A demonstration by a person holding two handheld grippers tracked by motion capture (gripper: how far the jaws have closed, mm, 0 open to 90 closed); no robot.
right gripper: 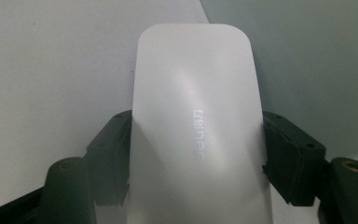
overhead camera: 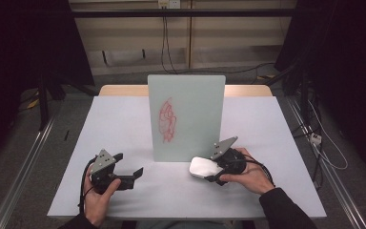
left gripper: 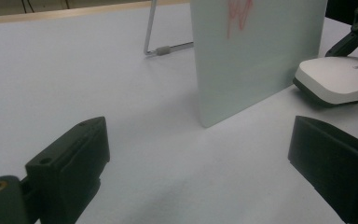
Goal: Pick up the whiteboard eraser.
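Lying flat on the table (overhead camera: 124, 119) just in front of the upright board (overhead camera: 187, 117), the white eraser (overhead camera: 205, 167) is smooth and rounded with a dark underside. The right gripper (overhead camera: 214, 171) has its jaws clamped on the eraser's two sides. The left gripper (overhead camera: 128, 167) stands wide open and empty.

Both matte black two-jaw grippers, left (overhead camera: 128, 168) and right (overhead camera: 214, 172), carry grey three-cornered plates, brass screw inserts, black cables; dark long sleeves (overhead camera: 286, 210).

Smooth glossy white plastic eraser (right gripper: 198, 130), frosted matt board (overhead camera: 187, 117), matt pale tabletop (overhead camera: 119, 129).
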